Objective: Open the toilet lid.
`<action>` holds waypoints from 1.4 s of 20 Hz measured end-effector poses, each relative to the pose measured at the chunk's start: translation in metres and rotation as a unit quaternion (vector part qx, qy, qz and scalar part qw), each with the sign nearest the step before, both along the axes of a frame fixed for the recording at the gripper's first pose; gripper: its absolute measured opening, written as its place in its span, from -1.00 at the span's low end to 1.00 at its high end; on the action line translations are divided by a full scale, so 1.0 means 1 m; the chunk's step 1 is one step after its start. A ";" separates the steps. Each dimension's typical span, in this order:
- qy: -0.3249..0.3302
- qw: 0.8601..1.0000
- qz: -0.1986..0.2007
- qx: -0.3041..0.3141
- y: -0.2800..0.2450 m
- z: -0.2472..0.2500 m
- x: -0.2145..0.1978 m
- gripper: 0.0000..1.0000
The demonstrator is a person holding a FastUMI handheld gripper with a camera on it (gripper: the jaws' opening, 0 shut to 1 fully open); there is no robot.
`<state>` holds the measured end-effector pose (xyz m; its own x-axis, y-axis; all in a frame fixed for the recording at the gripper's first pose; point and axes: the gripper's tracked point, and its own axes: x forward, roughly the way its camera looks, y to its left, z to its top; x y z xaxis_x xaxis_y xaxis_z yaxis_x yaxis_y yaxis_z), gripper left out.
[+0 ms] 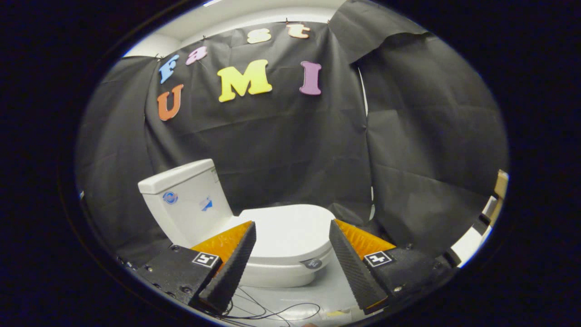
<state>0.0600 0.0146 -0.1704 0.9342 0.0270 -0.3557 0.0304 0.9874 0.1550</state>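
Note:
A white toilet stands ahead of me, its tank (pixel 186 200) at the left rear and its lid (pixel 290 231) lying flat down on the seat. My gripper (pixel 292 229) is open, fingers spread wide. The lid shows in the gap between the fingertips and lies beyond them, untouched. The lid's front rim (pixel 295 261) curves toward me, with a small dark tag on it.
Black cloth walls close in behind and to the right of the toilet. Thin dark cables (pixel 272 309) trail over the pale floor just in front of the bowl. A light strip of wall or furniture (pixel 481 227) shows at the far right.

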 end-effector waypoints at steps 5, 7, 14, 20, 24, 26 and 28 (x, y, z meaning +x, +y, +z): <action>0.058 0.997 0.008 0.043 -0.002 -0.057 0.020 1.00; 0.087 0.994 0.005 0.072 -0.005 -0.082 0.026 1.00; 0.202 0.967 -0.027 0.151 -0.022 -0.176 0.052 0.98; 0.264 0.930 -0.053 0.250 -0.030 -0.237 0.069 0.95; 0.301 0.866 -0.098 0.387 -0.028 -0.262 0.067 0.79; 0.284 0.840 -0.122 0.446 -0.032 -0.260 0.076 0.70; 0.279 0.832 -0.121 0.465 -0.031 -0.263 0.082 0.58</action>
<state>0.1422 -0.0163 -0.4339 0.6486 0.3683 -0.6661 0.5338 0.4037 0.7430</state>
